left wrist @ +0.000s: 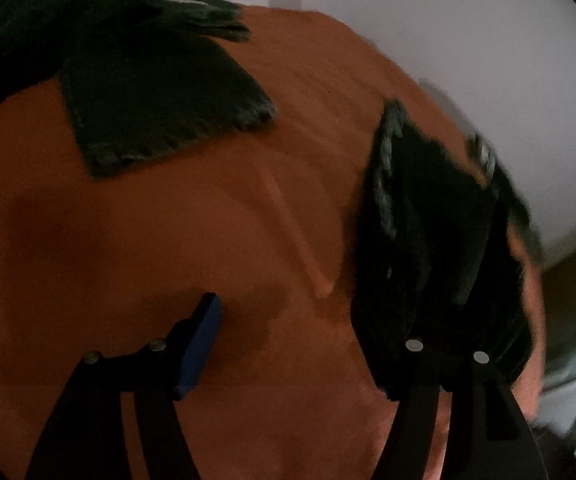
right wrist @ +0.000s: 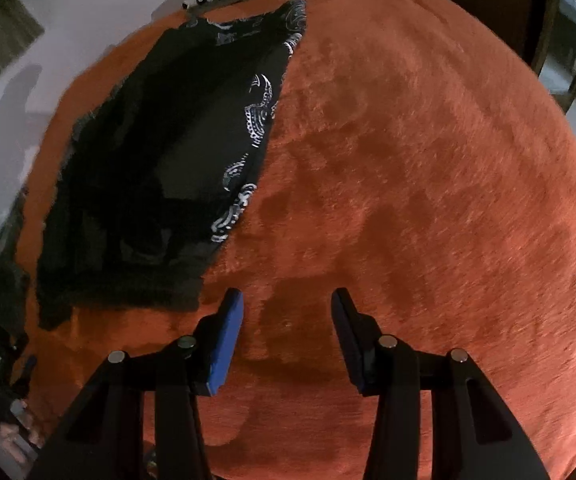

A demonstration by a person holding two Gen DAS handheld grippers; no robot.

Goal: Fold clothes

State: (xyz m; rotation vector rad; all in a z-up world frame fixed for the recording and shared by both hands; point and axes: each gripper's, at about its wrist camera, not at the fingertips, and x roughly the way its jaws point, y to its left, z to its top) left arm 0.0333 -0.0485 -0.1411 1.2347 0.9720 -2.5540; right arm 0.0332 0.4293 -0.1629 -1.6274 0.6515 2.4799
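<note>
- While its jaws stand apart over bare orange blanket, the left gripper grips nothing; the black patterned cloth lies beyond and partly over its right finger, which it hides, and a folded grey garment rests far ahead to its left.
- Seen from the right wrist, the right gripper hangs half open and empty above the blanket, with the black patterned cloth spread ahead to its left.

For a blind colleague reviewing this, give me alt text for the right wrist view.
The open right gripper hovers empty over an orange fuzzy blanket. A folded black cloth with white paisley edging lies flat on it, up and left of the gripper.
</note>
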